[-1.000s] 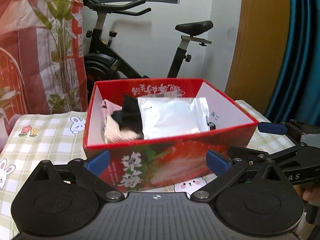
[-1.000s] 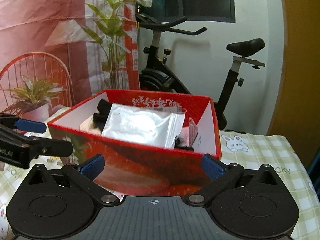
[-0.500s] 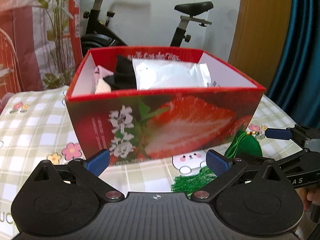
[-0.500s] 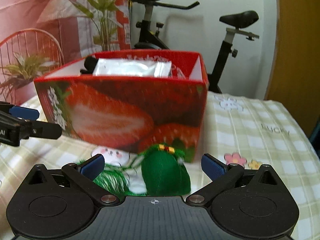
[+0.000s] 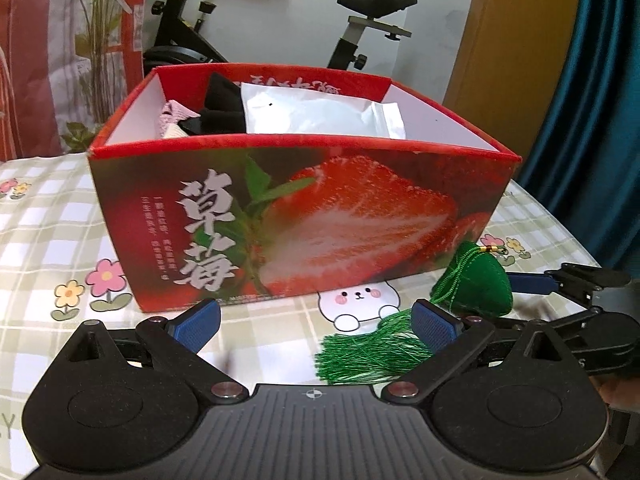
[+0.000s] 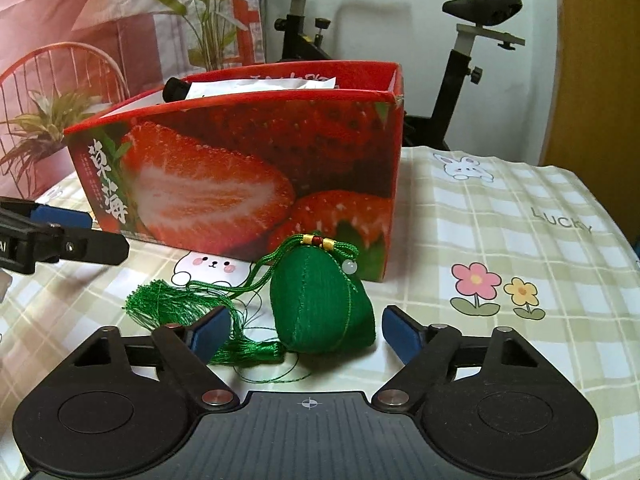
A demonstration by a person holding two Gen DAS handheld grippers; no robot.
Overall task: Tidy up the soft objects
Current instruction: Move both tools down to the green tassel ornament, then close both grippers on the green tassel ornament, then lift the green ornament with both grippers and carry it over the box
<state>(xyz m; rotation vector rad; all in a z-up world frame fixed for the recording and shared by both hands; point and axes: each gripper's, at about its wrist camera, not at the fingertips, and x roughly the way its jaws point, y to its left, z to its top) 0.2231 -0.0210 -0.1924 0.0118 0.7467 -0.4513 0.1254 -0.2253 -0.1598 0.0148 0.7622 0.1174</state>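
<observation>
On the checked cloth (image 6: 500,216), the right gripper (image 6: 306,330) has lowered, narrowing around, seemingly not touching, the green pouch (image 6: 320,308).

**Pouch before the box**

A box (image 6: 256,168) is standing on the tablecloth (image 6: 500,240), holding a packet (image 5: 316,114) and cloths (image 5: 222,106). A pouch (image 6: 322,310) is lying just before its corner, tassel (image 6: 168,306) trailing left. An exercise bike (image 6: 460,60) is standing behind.

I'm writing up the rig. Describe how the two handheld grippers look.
Both match. The right gripper and the left gripper each have black angular link arms with silver pivot pins, blue ribbed finger pads, two round black housings and a ribbed dark grey body with a small crosshair mark. White lettering shows on each gripper's side in the other's view.
</observation>
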